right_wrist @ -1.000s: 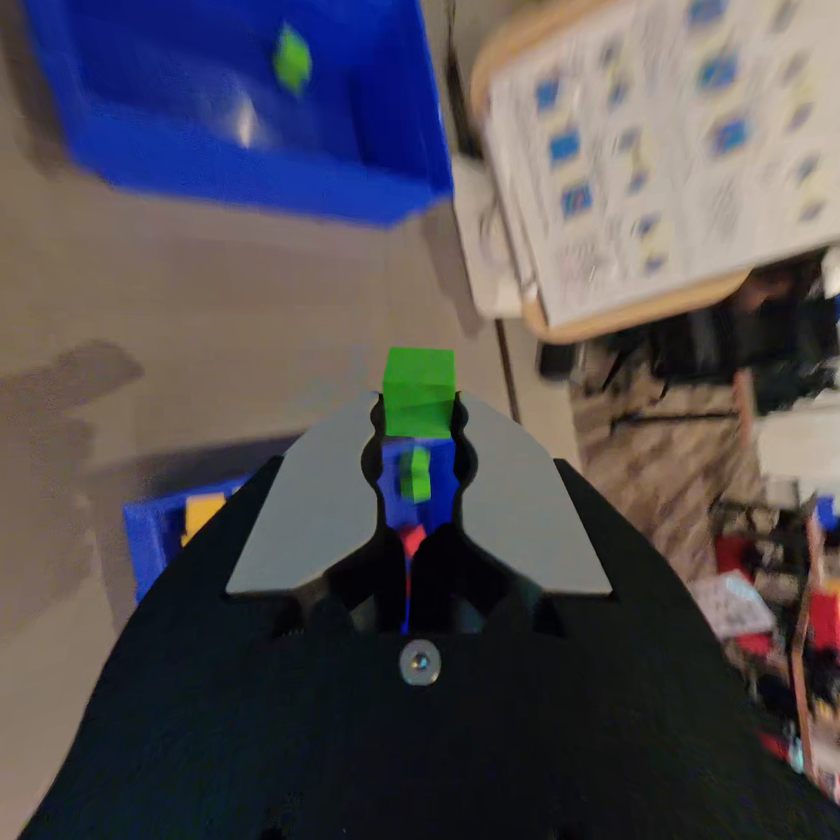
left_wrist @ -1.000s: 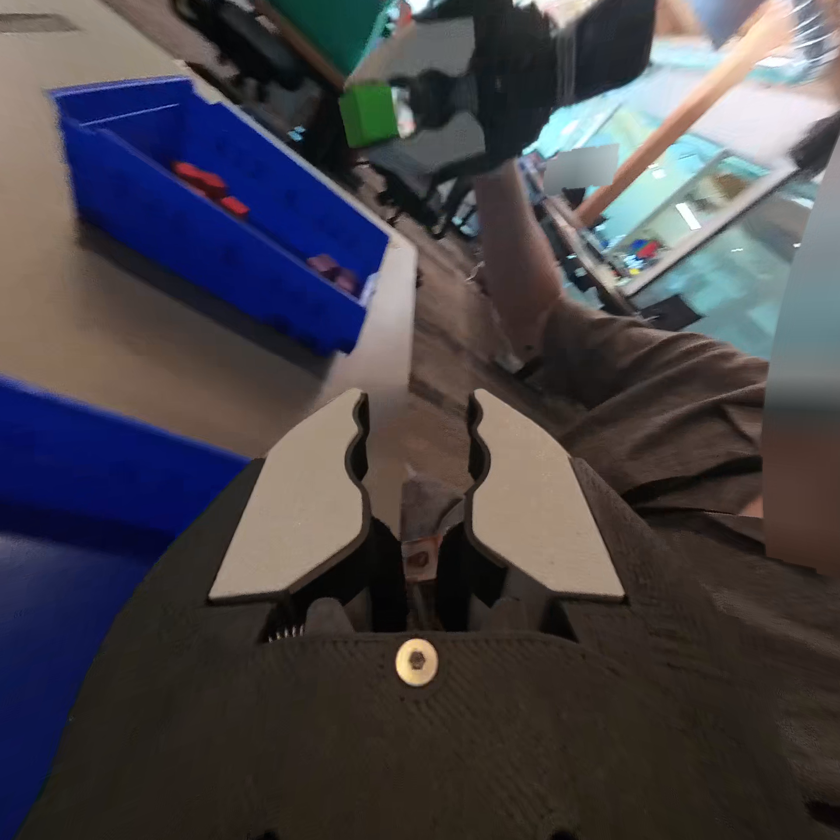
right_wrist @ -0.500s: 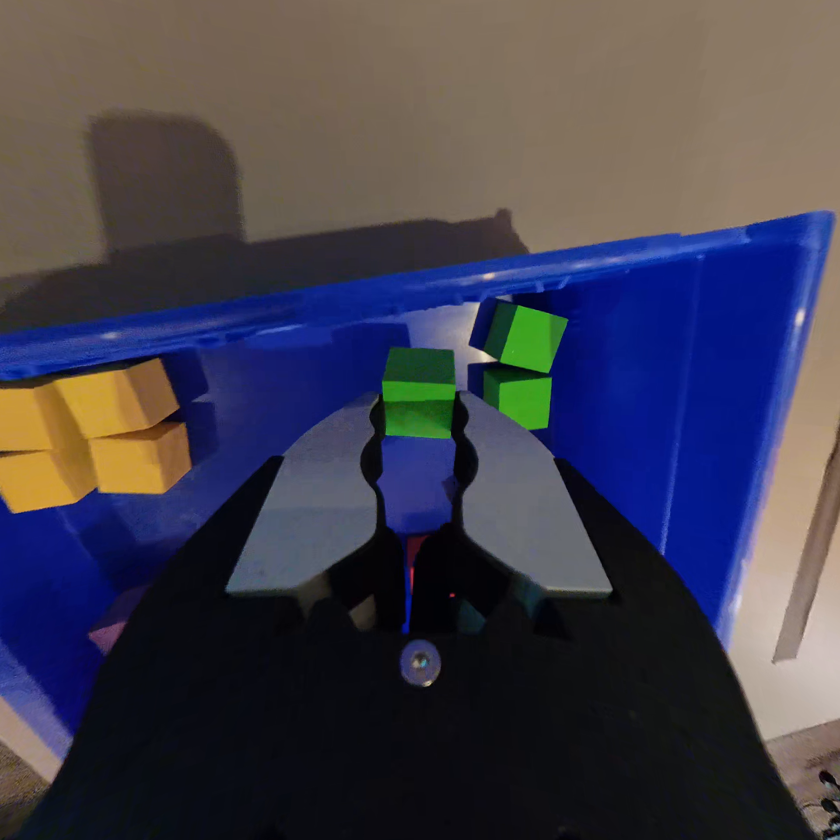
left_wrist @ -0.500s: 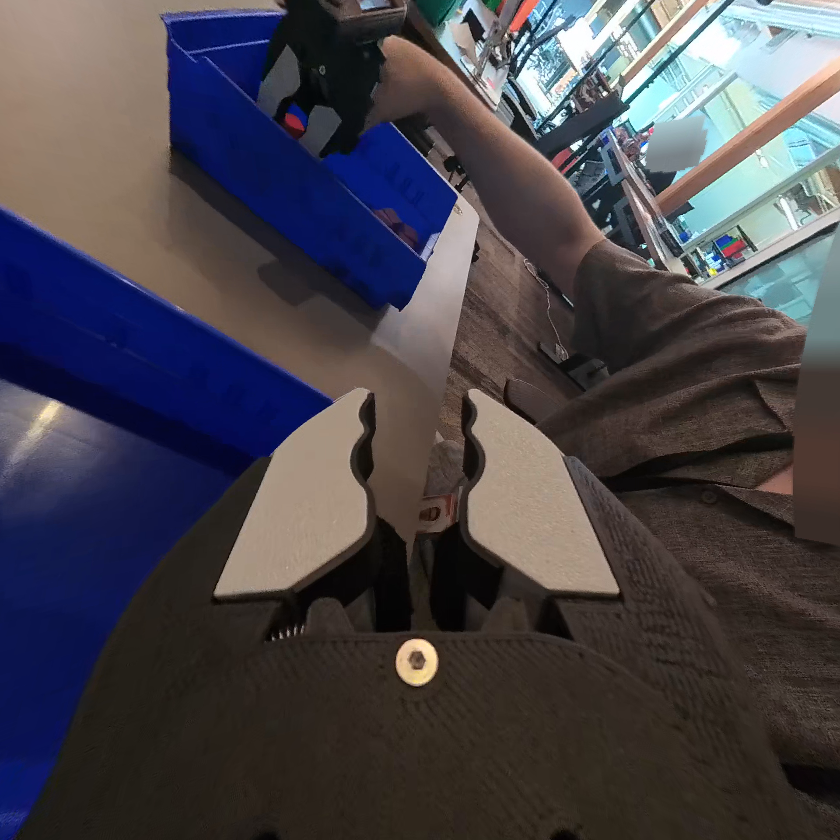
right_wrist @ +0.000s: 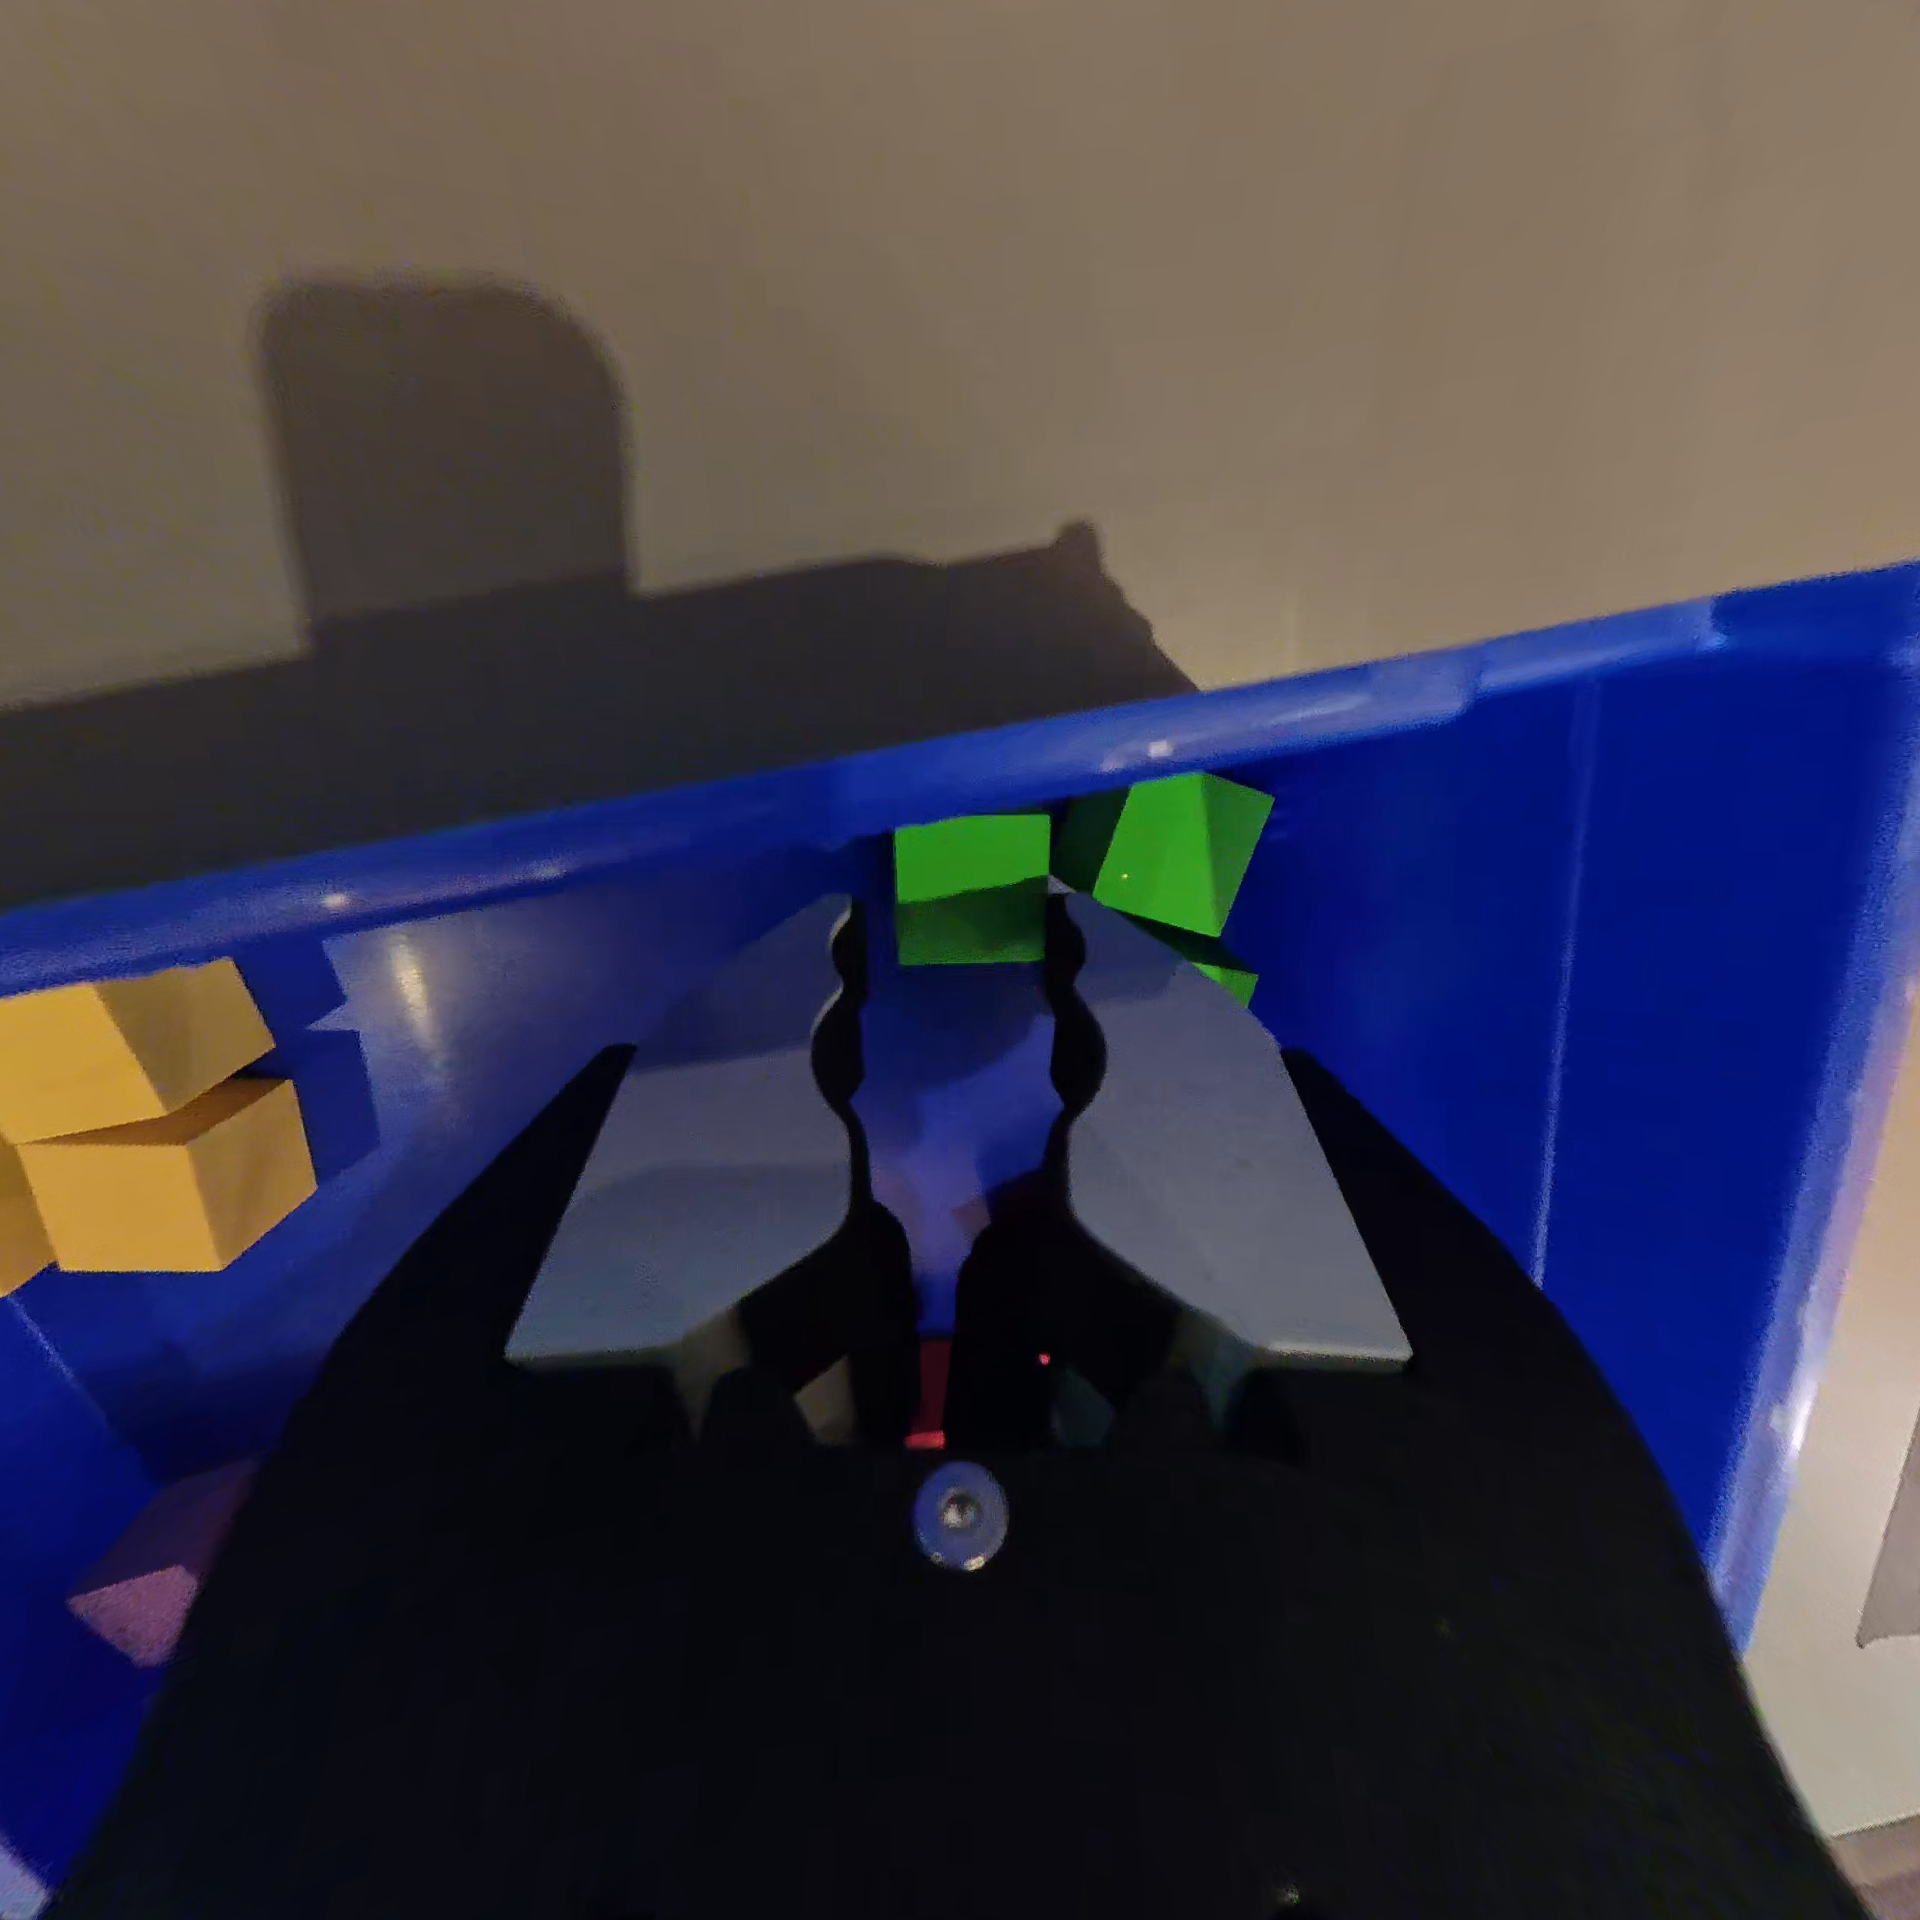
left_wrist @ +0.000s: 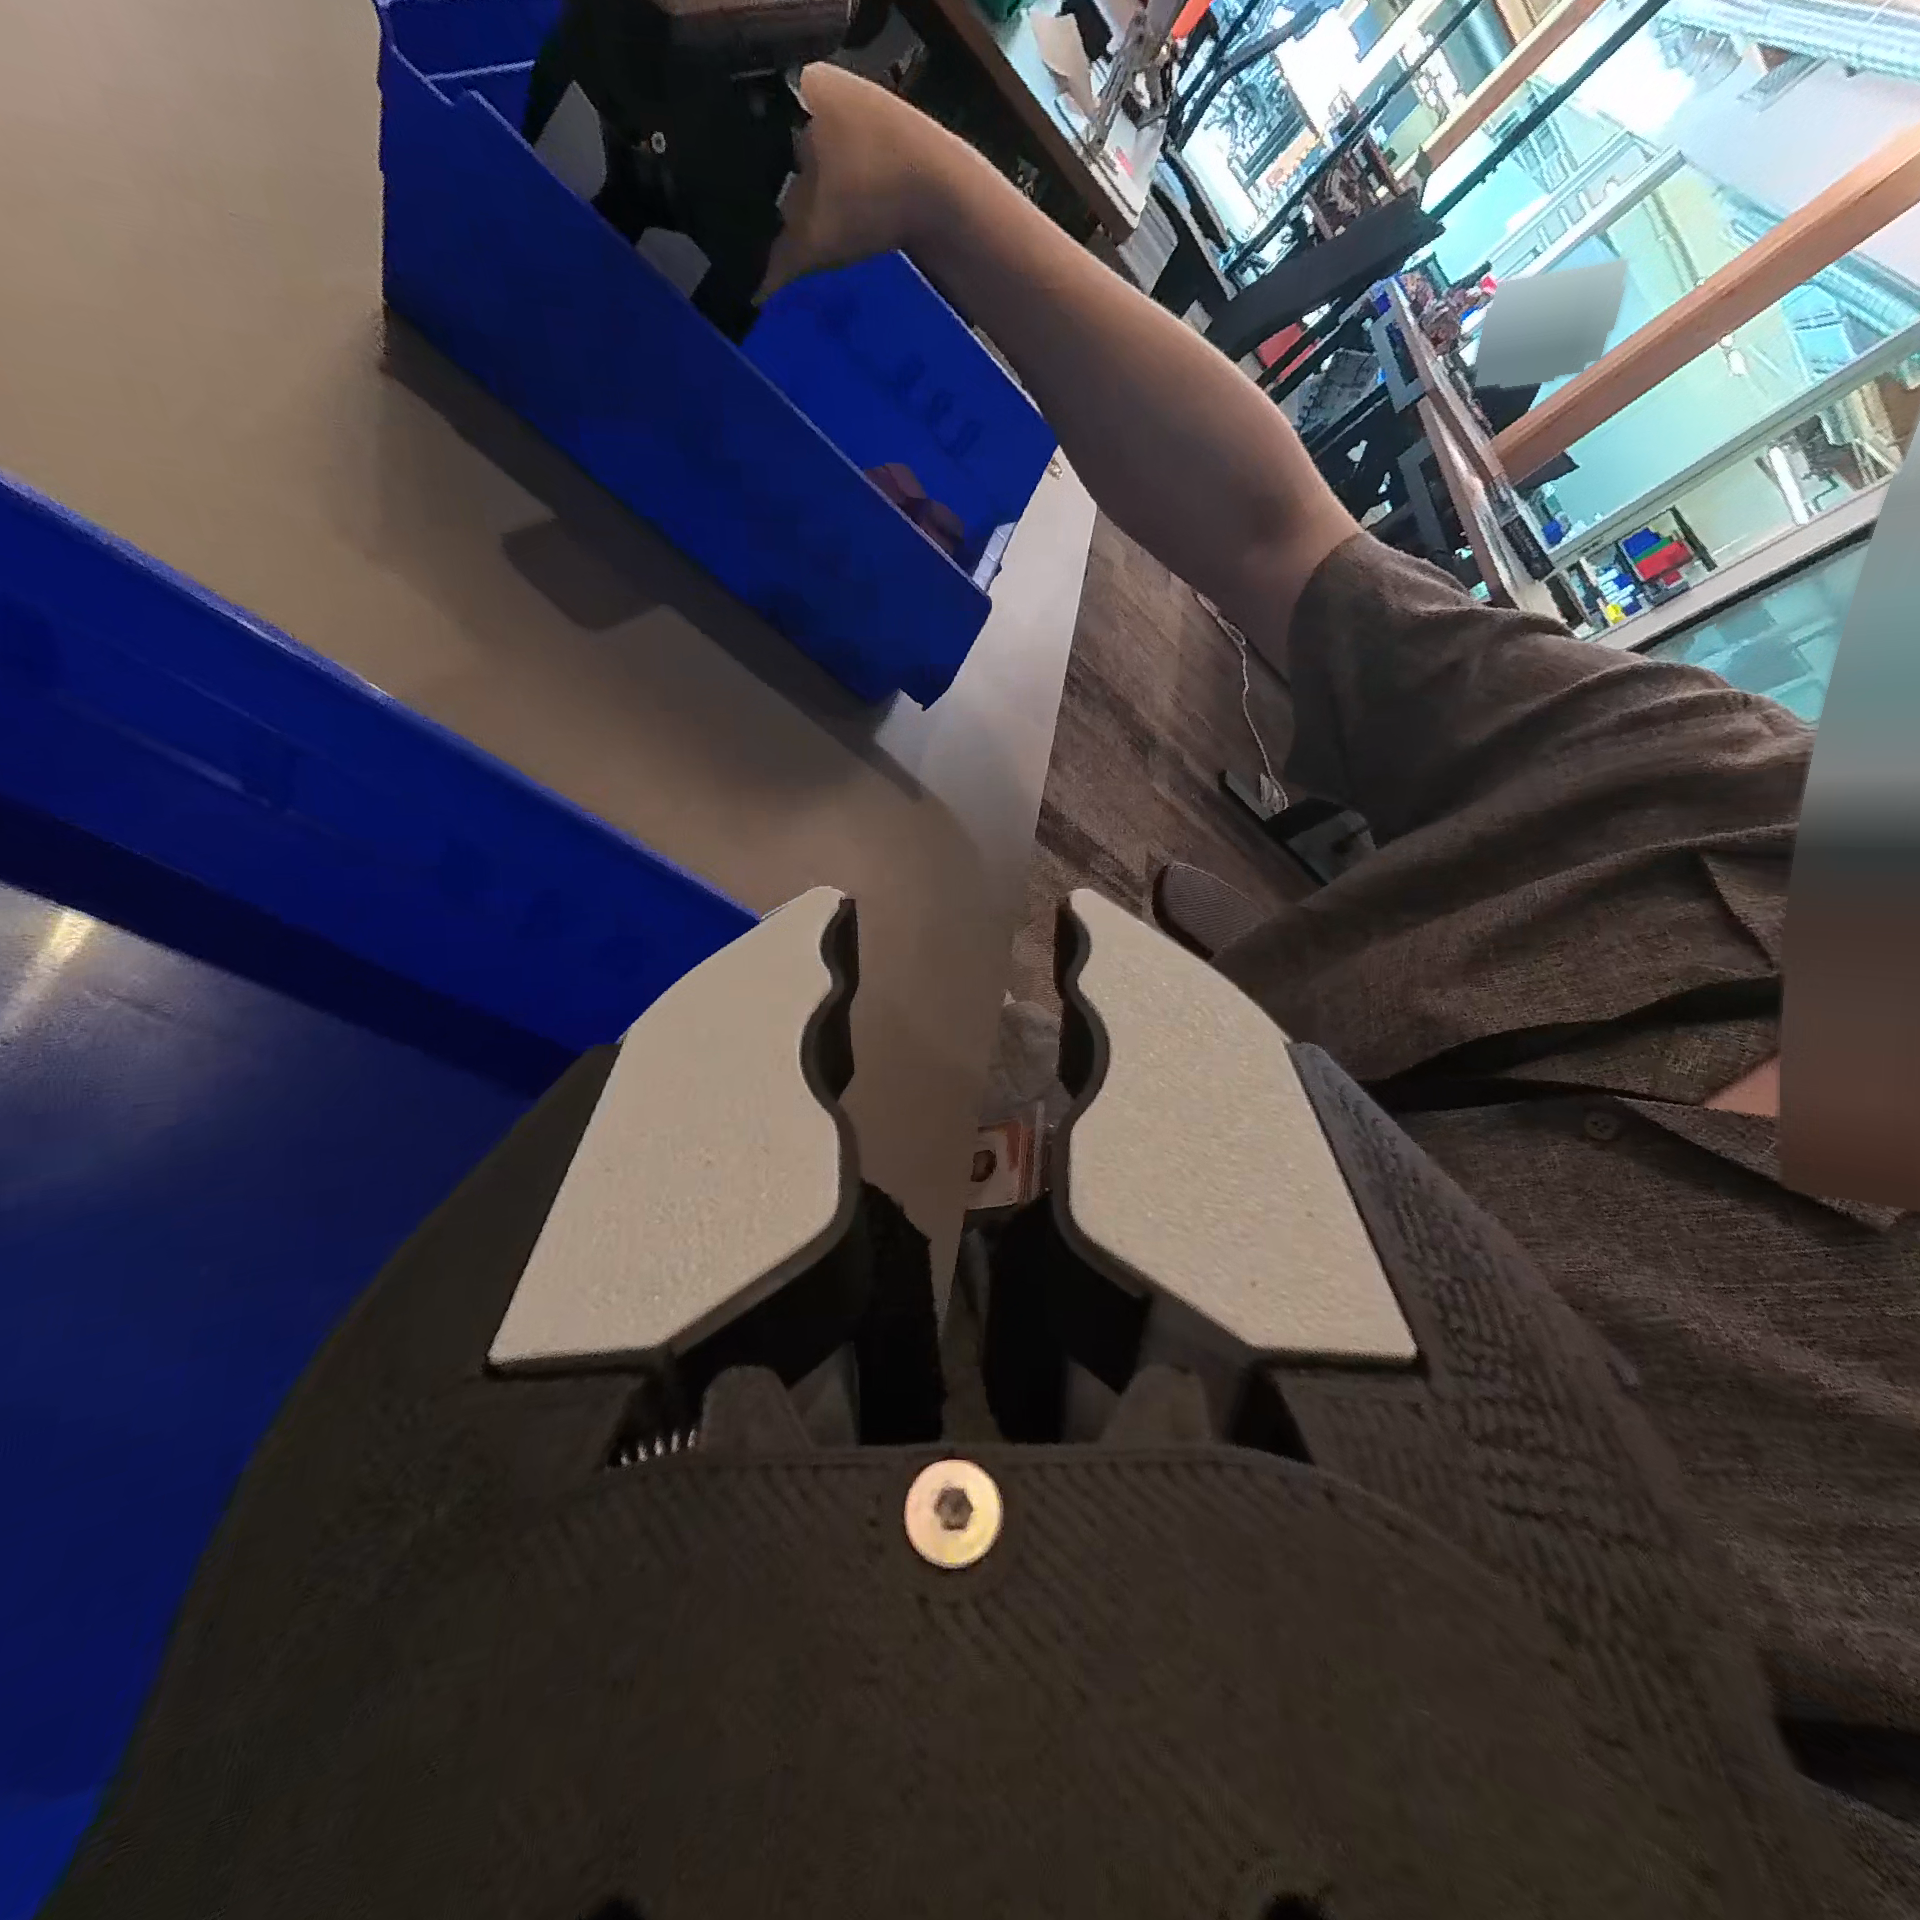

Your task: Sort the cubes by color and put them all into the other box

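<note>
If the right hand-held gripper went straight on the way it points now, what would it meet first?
The right hand-held gripper is shut on a green cube inside the blue bin. Straight ahead is the bin's far wall, probably first; another green cube sits just right of that line. Depth is unclear.

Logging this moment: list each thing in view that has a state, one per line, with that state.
left gripper: open, empty, beside the near blue bin.
right gripper: shut on the green cube, inside the far blue bin.
second green cube: tilted, against the bin wall.
third green cube: mostly hidden by a finger.
yellow cubes: stacked at the bin's left.
purple block: resting low in the bin.
</note>
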The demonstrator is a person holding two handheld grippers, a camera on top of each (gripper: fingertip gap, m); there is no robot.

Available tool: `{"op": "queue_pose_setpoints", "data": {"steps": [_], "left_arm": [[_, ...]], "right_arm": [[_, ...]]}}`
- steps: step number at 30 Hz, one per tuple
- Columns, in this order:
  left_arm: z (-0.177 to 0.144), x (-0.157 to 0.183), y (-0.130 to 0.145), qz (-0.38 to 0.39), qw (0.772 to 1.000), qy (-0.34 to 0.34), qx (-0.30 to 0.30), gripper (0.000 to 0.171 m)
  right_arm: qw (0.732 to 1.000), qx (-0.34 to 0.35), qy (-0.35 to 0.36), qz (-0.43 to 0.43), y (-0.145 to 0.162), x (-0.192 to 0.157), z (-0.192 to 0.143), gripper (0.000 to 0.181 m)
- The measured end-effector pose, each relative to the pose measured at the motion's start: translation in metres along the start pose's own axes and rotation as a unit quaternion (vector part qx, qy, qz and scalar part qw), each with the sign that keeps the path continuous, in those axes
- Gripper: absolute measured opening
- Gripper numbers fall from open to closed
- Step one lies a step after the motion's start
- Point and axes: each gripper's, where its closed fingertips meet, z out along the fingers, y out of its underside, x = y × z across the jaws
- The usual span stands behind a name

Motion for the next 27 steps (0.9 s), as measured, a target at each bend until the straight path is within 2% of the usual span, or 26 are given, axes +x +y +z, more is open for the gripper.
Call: {"op": "queue_pose_setpoints", "data": {"steps": [4, 6, 8, 10, 11, 14, 16, 17, 18, 22, 27], "left_arm": [[-0.002, -0.014, -0.002, 0.009, 0.999, -0.044, -0.015, 0.037], [-0.010, -0.036, -0.007, 0.033, 0.992, -0.111, -0.040, 0.038], [-0.023, -0.065, -0.013, 0.090, 0.972, -0.196, -0.089, 0.041], [-0.035, -0.095, -0.017, 0.184, 0.931, -0.265, -0.169, 0.042], [-0.040, -0.112, -0.017, 0.235, 0.900, -0.297, -0.216, 0.042], [-0.058, -0.166, 0.005, 0.340, 0.771, -0.355, -0.405, 0.046], [-0.072, -0.196, 0.027, 0.352, 0.691, -0.355, -0.522, 0.048], [-0.077, -0.207, 0.036, 0.357, 0.662, -0.347, -0.561, 0.048], [-0.079, -0.217, 0.042, 0.365, 0.645, -0.333, -0.582, 0.048], [-0.074, -0.243, 0.052, 0.384, 0.619, -0.307, -0.612, 0.050], [-0.073, -0.260, 0.059, 0.383, 0.599, -0.291, -0.640, 0.050]], "right_arm": [[1.000, -0.002, 0.004, 0.009, 0.004, -0.005, -0.010, 0.039], [1.000, 0.003, 0.013, 0.011, 0.006, -0.009, -0.021, 0.040], [1.000, 0.008, 0.029, 0.007, 0.007, -0.016, -0.035, 0.041], [0.999, 0.024, 0.049, -0.001, 0.003, -0.024, -0.050, 0.041], [0.998, 0.033, 0.060, -0.006, 0.001, -0.028, -0.058, 0.041], [0.994, 0.058, 0.086, -0.023, -0.006, -0.044, -0.078, 0.040], [0.992, 0.068, 0.097, -0.036, -0.009, -0.056, -0.086, 0.039], [0.991, 0.071, 0.104, -0.041, -0.009, -0.062, -0.090, 0.039], [0.990, 0.072, 0.108, -0.046, -0.009, -0.067, -0.093, 0.039], [0.988, 0.085, 0.116, -0.053, -0.009, -0.083, -0.102, 0.038], [0.986, 0.083, 0.128, -0.060, -0.007, -0.093, -0.109, 0.036]]}}
